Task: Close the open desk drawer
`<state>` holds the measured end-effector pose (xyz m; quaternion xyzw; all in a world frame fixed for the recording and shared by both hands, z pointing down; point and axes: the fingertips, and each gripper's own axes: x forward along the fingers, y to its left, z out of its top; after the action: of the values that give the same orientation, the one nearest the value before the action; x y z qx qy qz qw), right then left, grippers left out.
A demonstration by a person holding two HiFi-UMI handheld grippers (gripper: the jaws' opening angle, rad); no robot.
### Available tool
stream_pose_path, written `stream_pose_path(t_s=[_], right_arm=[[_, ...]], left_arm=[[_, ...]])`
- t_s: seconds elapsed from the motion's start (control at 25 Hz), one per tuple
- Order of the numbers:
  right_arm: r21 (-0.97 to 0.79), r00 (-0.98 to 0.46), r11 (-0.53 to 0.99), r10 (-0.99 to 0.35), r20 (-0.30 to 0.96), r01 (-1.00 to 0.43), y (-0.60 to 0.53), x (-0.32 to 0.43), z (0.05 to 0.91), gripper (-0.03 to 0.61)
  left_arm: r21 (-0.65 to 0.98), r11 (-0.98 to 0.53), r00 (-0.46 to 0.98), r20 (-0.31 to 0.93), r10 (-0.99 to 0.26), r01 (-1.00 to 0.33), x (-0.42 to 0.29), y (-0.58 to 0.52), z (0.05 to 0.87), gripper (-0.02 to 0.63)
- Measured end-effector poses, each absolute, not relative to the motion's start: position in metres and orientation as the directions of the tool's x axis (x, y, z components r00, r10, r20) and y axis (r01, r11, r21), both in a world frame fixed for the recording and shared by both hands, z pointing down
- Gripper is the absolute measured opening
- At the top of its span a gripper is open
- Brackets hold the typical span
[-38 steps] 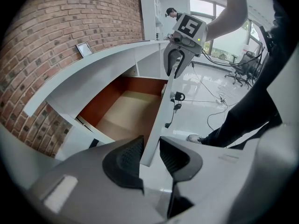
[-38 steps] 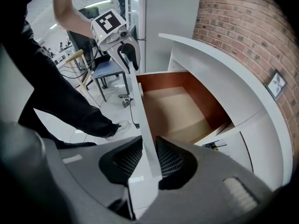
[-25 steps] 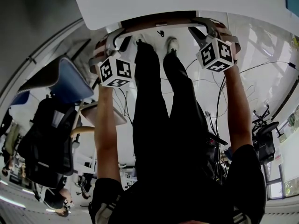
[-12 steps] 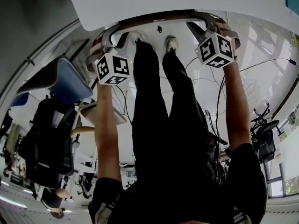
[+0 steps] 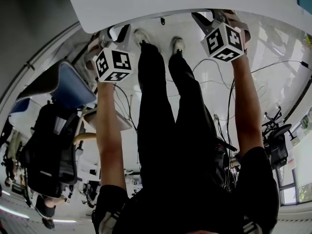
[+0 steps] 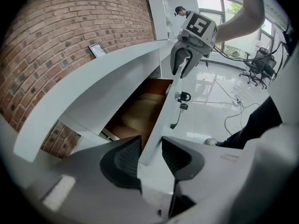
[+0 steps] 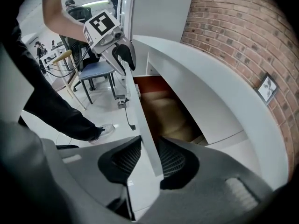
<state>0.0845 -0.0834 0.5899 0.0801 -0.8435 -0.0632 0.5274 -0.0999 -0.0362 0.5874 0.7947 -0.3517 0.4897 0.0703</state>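
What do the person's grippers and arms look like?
The left gripper and the right gripper are pale grey with black ribbed pads; each carries a white cube with black square markers. Short black sleeves leave the forearms bare. Both grippers' jaws are opening, the drawer front between them.

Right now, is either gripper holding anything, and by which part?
The drawer front, at its top edge: the left gripper and the right gripper each straddle one end of it, jaws opening. Whether they press on it cannot be told.
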Motion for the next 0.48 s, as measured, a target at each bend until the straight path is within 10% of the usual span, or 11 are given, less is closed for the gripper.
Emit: stream_pose_path(t_s=[0.48], right_arm=[[0.226,-0.445,0.971,-0.237,0.864,-0.078,-0.0908,0.0791,0.5834,0.118]], left_arm=[[-0.263,-0.732,0.258,0.818,-0.515,-0.628,-0.1057,-0.045,0.582,0.16]])
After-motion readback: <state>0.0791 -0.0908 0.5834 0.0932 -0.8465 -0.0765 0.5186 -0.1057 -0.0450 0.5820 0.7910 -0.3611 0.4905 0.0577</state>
